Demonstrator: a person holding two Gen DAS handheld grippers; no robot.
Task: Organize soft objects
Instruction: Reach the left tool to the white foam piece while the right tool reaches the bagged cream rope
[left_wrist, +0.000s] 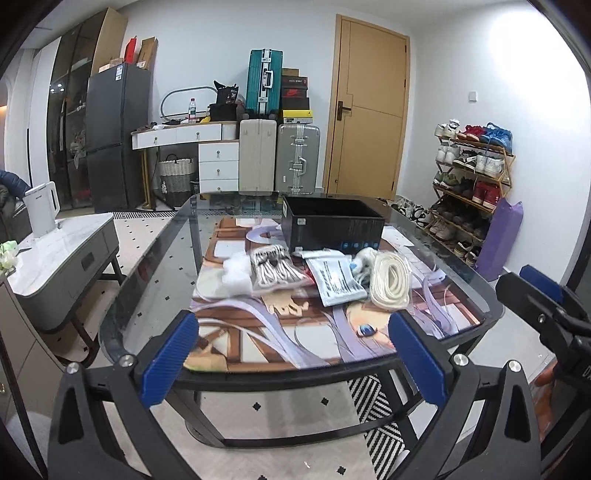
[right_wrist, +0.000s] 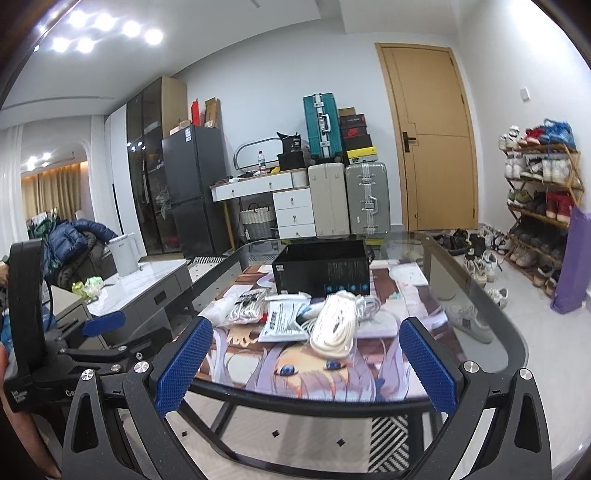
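Several soft items lie on a printed mat on a glass table: a coil of white rope, a bagged striped rope bundle, a white plastic pouch with black print and white foam wadding. An open black box stands behind them. My left gripper is open and empty in front of the table's near edge. My right gripper is open and empty there too, and it also shows at the right of the left wrist view.
A grey side table with a white kettle stands to the left. A shoe rack and a purple bag stand to the right. Suitcases, drawers, a fridge and a door line the far wall.
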